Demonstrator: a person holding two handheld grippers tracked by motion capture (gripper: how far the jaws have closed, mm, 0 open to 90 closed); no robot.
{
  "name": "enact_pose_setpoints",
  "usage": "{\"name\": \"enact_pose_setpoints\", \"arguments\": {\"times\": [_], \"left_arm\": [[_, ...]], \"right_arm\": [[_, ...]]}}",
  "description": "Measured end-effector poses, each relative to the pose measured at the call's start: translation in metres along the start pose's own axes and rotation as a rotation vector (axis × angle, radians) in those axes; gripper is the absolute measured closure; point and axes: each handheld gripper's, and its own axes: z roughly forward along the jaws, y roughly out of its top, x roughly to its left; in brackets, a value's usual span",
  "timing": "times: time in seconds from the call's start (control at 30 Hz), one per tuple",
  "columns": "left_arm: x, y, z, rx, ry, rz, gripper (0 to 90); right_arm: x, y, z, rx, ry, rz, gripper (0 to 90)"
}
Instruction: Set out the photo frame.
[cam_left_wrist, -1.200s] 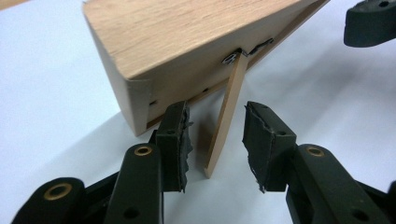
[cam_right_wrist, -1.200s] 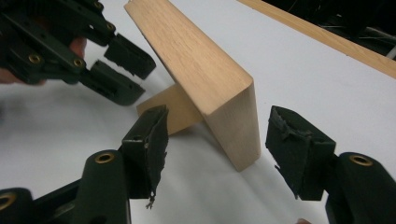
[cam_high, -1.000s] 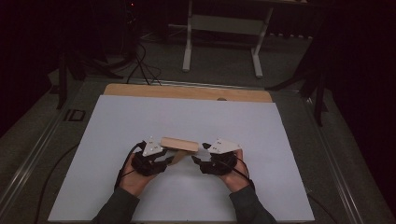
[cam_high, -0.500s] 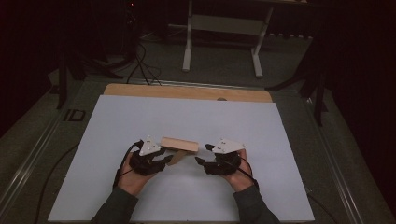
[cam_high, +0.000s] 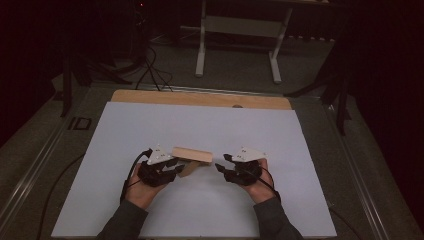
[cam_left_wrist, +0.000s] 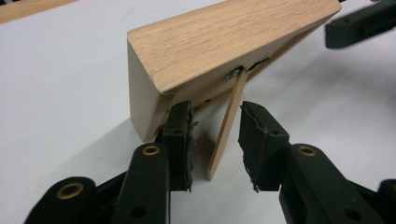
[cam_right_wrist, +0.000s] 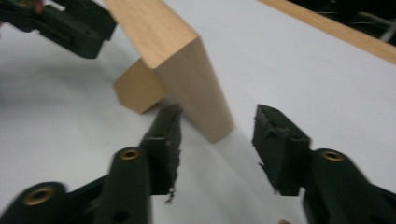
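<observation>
Our left gripper (cam_left_wrist: 215, 140) has its jaws partly apart and has just been closing; the thin fold-out leg (cam_left_wrist: 227, 126) of the wooden frame (cam_left_wrist: 224, 46) stands between the pads, but neither pad presses on it. Our right gripper (cam_right_wrist: 217, 144) sits just off the frame's other end (cam_right_wrist: 196, 88), jaws also half open and lately narrowing, with that end ahead of them and nothing gripped.

From above, the frame (cam_high: 190, 154) stands on the white sheet (cam_high: 200, 125) between our two hands, near the table's middle and toward our side.

We judge that we are setting the frame up on its leg: the left jaws are about to take the strut. Next, the pads must meet the strut squarely on its flat faces, while the right gripper steadies the far end so the frame does not tip.

Its wood is pale oak with clear grain, rounded along the top edge; the leg is a slim flat slat hung from a small metal hinge (cam_left_wrist: 236, 72). Our pads look worn and ragged.
</observation>
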Motion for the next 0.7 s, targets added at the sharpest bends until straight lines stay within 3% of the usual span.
{"name": "enact_pose_setpoints", "arguments": {"times": [0.2, 0.47, 0.7], "left_arm": [[-0.001, 0.000, 0.004, 0.018, -0.017, 0.005, 68.5], [-0.001, 0.000, 0.006, 0.014, -0.029, 0.005, 72.8], [-0.001, 0.001, 0.007, 0.015, -0.030, 0.002, 73.9]], "right_arm": [[-0.002, 0.001, 0.000, -0.012, -0.055, 0.016, 71.6], [-0.003, 0.006, 0.004, -0.018, -0.116, 0.006, 73.3], [0.002, 0.010, 0.013, -0.005, -0.120, -0.007, 80.0]]}}
